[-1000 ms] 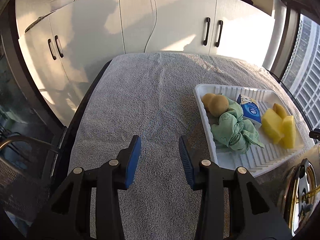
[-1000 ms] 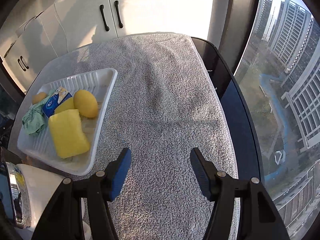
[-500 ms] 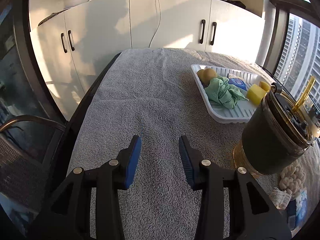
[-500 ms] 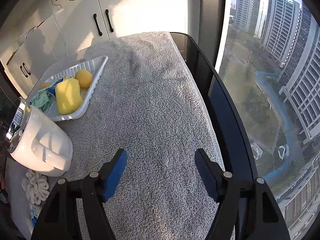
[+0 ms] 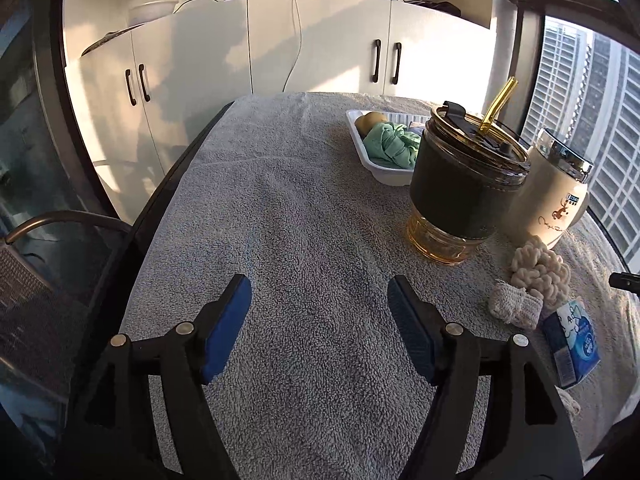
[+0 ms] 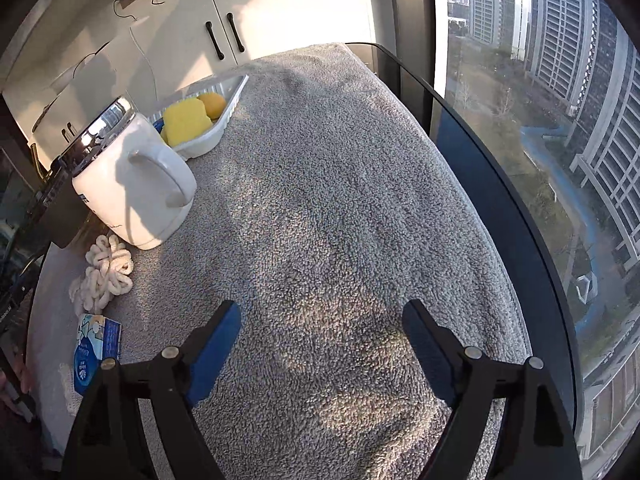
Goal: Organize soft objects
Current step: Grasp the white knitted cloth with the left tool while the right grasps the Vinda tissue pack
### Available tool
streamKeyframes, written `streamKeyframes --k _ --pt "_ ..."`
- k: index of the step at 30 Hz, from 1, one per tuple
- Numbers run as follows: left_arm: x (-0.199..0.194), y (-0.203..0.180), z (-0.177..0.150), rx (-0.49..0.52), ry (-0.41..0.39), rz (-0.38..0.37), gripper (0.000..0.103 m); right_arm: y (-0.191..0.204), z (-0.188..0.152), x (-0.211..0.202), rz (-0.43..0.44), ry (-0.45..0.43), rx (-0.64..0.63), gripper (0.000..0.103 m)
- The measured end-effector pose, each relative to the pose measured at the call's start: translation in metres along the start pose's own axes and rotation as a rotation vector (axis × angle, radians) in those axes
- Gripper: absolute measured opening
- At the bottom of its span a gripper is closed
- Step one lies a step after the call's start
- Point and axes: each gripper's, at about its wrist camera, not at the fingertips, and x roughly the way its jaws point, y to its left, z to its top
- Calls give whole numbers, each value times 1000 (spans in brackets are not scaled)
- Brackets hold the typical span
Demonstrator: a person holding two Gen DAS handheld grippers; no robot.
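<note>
A white tray (image 5: 382, 170) at the far side holds a green cloth (image 5: 390, 146), a yellow sponge (image 6: 186, 120) and round yellow-brown soft balls (image 5: 368, 120). A cream knitted scrunchie (image 5: 540, 270) and a small beige cloth bundle (image 5: 514, 306) lie on the grey towel near a blue tissue pack (image 5: 572, 344). The scrunchie (image 6: 106, 276) and tissue pack (image 6: 94, 350) also show in the right wrist view. My left gripper (image 5: 320, 304) is open and empty over bare towel, left of these. My right gripper (image 6: 322, 332) is open and empty, right of them.
A dark glass tumbler (image 5: 464, 184) with a yellow straw and a white lidded mug (image 5: 554, 192) stand between the tray and the loose soft things. The mug (image 6: 128, 184) is large in the right wrist view. White cabinets stand behind; a window runs along the table's right edge.
Both grippers have pulled back toward the near end of the table, bringing the tumbler, mug, scrunchie and tissue pack into view. The left jaws have opened wider.
</note>
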Motion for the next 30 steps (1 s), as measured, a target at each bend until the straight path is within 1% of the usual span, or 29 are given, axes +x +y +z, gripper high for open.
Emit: streamKeyframes --k 4,7,9,11,13,15,17,21,22,24,26,27,28,30 --pt "-18 -19 -13 58 -17 6 69 17 -22 -11 -1 -13 -14 85" --pt "-30 -45 -24 127 -16 -18 70 35 -35 -21 31 -18 -31 85" --pt "-36 -63 -33 173 -6 -19 72 47 -43 -28 57 -22 -27 85" --pt "-41 -77 -41 205 -2 -35 72 59 -48 -34 94 -30 -24 85" --pt "-48 -89 -46 220 -7 -59 72 72 -51 -37 128 -30 -37 85" --pt "-54 -96 -49 218 -11 -91 72 83 -54 -38 141 -27 -54 85" --pt "-59 -100 -50 200 -4 -126 72 96 -57 -38 146 -30 -72 85" --pt "-66 -106 -53 165 14 -221 72 114 -67 -39 153 -35 -106 85" --pt "-68 -108 -54 175 9 -232 72 117 -69 -39 153 -35 -114 85" --pt "-70 -120 -59 237 19 -252 73 120 -68 -42 149 -40 -119 85" --pt "-71 -131 -65 286 5 -271 73 120 -67 -43 148 -49 -119 85" --pt "-71 -134 -67 298 1 -282 73 118 -68 -45 146 -48 -116 85" --pt "-68 -139 -69 310 13 -291 73 118 -68 -44 145 -45 -117 85" --pt "-62 -144 -71 304 31 -316 73 116 -68 -45 140 -47 -115 85"
